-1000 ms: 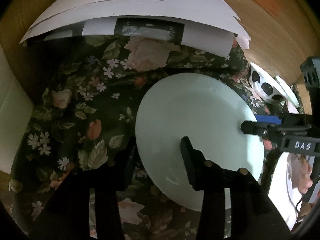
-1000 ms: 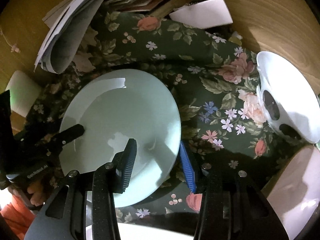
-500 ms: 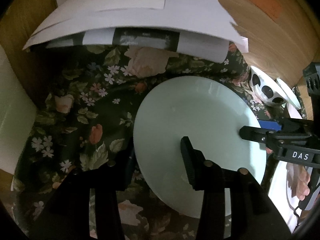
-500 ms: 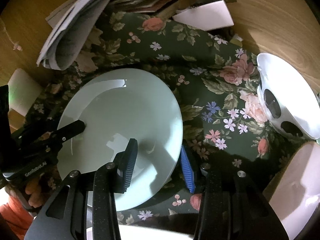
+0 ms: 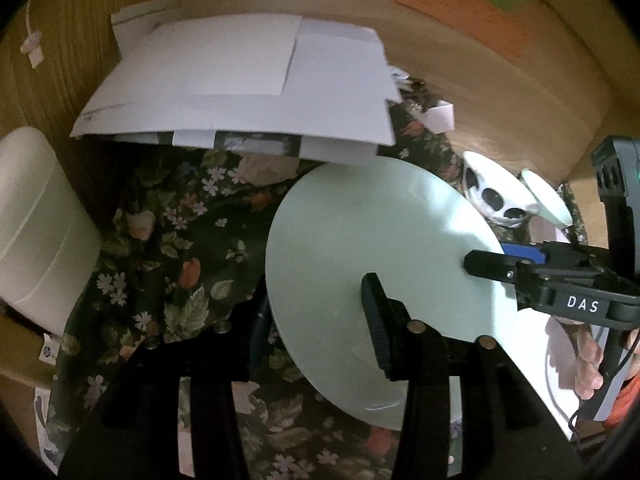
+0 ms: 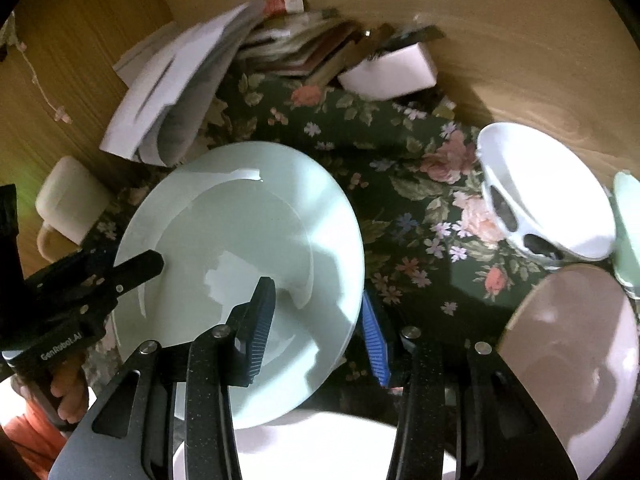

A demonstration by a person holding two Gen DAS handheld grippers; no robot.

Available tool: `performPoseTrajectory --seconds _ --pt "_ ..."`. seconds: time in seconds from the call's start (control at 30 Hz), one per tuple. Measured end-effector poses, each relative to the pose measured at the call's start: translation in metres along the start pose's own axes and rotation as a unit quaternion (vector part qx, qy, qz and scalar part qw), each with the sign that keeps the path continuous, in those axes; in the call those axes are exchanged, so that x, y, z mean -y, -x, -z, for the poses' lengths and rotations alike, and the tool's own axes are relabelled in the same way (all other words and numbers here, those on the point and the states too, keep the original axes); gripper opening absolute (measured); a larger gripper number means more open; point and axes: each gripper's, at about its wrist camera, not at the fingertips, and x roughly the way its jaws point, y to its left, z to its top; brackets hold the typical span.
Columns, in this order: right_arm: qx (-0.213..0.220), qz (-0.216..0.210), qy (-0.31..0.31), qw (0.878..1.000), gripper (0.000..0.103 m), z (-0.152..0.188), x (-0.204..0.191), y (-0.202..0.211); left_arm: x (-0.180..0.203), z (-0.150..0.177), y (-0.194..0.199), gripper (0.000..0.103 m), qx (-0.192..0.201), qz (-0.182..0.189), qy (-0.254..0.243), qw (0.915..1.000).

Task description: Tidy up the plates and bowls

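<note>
A pale green plate [image 5: 380,240] [image 6: 240,220] hangs tilted above the dark floral tablecloth [image 5: 172,240], gripped from both sides. My left gripper [image 5: 316,300] is shut on its near rim, one finger on top and the other underneath. My right gripper [image 6: 316,292] is shut on the opposite rim, black finger on the plate's face and blue pad under its edge. Each gripper shows in the other's view: the right gripper [image 5: 480,260] at the plate's right rim, the left gripper [image 6: 152,260] at its left rim.
A white bowl with black spots [image 6: 548,192] and a pale green dish [image 6: 628,232] sit at the right. A pinkish plate [image 6: 572,344] and a white plate [image 6: 320,448] lie nearer. Papers [image 5: 240,84], a cream container [image 5: 36,224] and a white box [image 6: 388,72] crowd the wooden walls.
Both grippers have risen with the green plate held between them. The tablecloth and papers look smaller and farther below.
</note>
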Motion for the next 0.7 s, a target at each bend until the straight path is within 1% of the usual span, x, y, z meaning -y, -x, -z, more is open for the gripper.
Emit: performPoseTrajectory --seconds 0.2,0.33,0.7 --pt "0.023 0.0 0.001 1.0 0.039 0.001 0.004 0.024 0.005 0.001 0.015 0.043 0.005 0.016 0.011 0.9998" --pt "0.036 0.006 0.006 0.999 0.039 0.004 0.003 0.037 0.013 0.006 0.024 0.043 0.008 0.016 0.007 0.9998" --pt "0.058 0.012 0.0 0.998 0.038 0.031 0.002 0.066 0.033 0.024 0.05 0.043 0.011 0.025 -0.003 0.9996"
